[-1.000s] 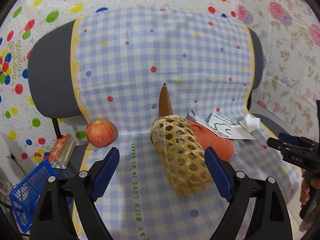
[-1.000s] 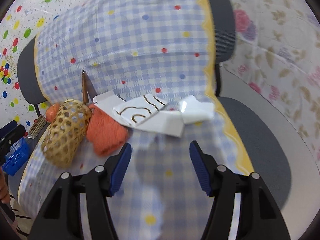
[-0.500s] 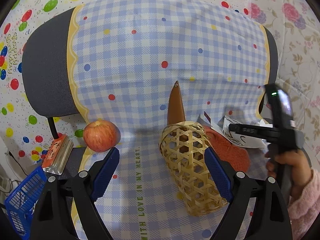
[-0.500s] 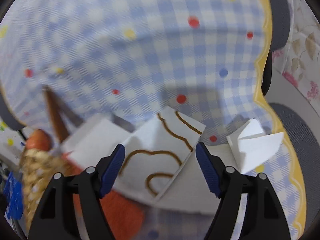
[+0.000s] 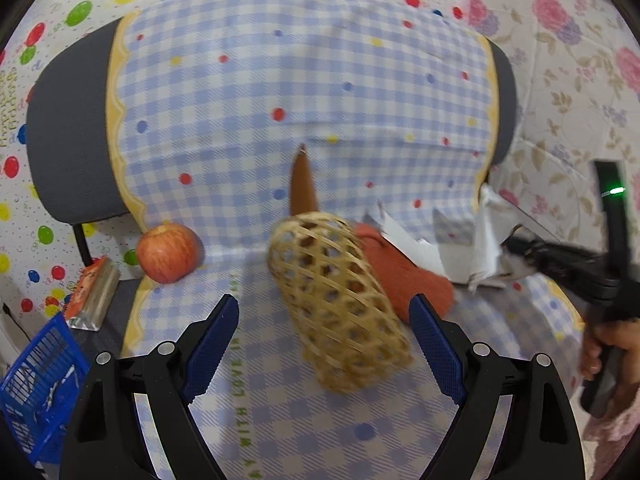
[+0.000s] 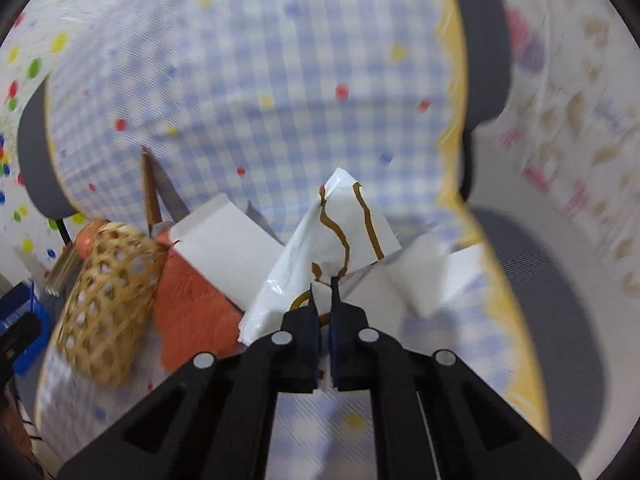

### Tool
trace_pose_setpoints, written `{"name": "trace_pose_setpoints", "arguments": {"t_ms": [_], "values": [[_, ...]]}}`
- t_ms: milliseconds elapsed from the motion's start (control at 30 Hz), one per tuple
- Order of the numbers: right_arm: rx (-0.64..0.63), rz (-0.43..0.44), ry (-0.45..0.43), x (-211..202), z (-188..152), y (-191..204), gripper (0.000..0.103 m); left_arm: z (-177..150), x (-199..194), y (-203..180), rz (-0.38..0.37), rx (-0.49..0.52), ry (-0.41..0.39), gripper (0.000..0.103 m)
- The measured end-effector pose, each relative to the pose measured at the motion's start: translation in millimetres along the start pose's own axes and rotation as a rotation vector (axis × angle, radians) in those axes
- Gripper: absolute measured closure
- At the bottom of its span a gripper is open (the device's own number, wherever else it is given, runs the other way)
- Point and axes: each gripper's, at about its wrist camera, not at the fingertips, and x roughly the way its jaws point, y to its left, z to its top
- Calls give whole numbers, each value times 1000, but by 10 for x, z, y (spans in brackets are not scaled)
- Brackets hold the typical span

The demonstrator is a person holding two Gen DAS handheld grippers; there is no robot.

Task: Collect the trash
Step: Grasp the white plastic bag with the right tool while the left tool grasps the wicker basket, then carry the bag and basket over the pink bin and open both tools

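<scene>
My right gripper (image 6: 324, 292) is shut on a white paper wrapper (image 6: 332, 240) with brown lines and holds it up off the checked chair seat. The wrapper also shows in the left wrist view (image 5: 476, 240), held by the right gripper (image 5: 508, 246) at the right. A white folded box (image 6: 228, 248) leans on an orange yarn ball (image 6: 192, 304). Another white paper piece (image 6: 436, 276) lies to the right. My left gripper (image 5: 324, 340) is open and empty, just in front of a woven bamboo basket (image 5: 340, 296) lying on its side.
A red apple (image 5: 166, 252) sits at the seat's left edge. A brown pointed stick (image 5: 302, 184) leans on the chair back (image 5: 304, 92). A blue plastic basket (image 5: 36, 384) and a small packet (image 5: 92, 296) are at lower left. Floral wall at the right.
My right gripper closed on the white wrapper and lifted it, pulling back. The left gripper stayed open and shifted slightly.
</scene>
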Motion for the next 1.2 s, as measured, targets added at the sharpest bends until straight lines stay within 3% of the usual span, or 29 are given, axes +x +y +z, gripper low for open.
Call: {"name": "trace_pose_setpoints", "arguments": {"t_ms": [233, 500, 667, 867, 1200], "values": [[-100, -121, -70, -557, -314, 20, 99, -31, 175, -179, 2, -22, 46, 15], [-73, -109, -44, -681, -623, -4, 99, -64, 482, -231, 99, -61, 140, 16], [-42, -81, -32, -717, -734, -27, 99, -164, 440, -232, 69, -56, 145, 33], [-25, -29, -44, -837, -800, 47, 99, -274, 226, -159, 11, -57, 107, 36], [4, 51, -100, -1175, -840, 170, 99, -411, -634, 82, -44, -88, -43, 37]]}}
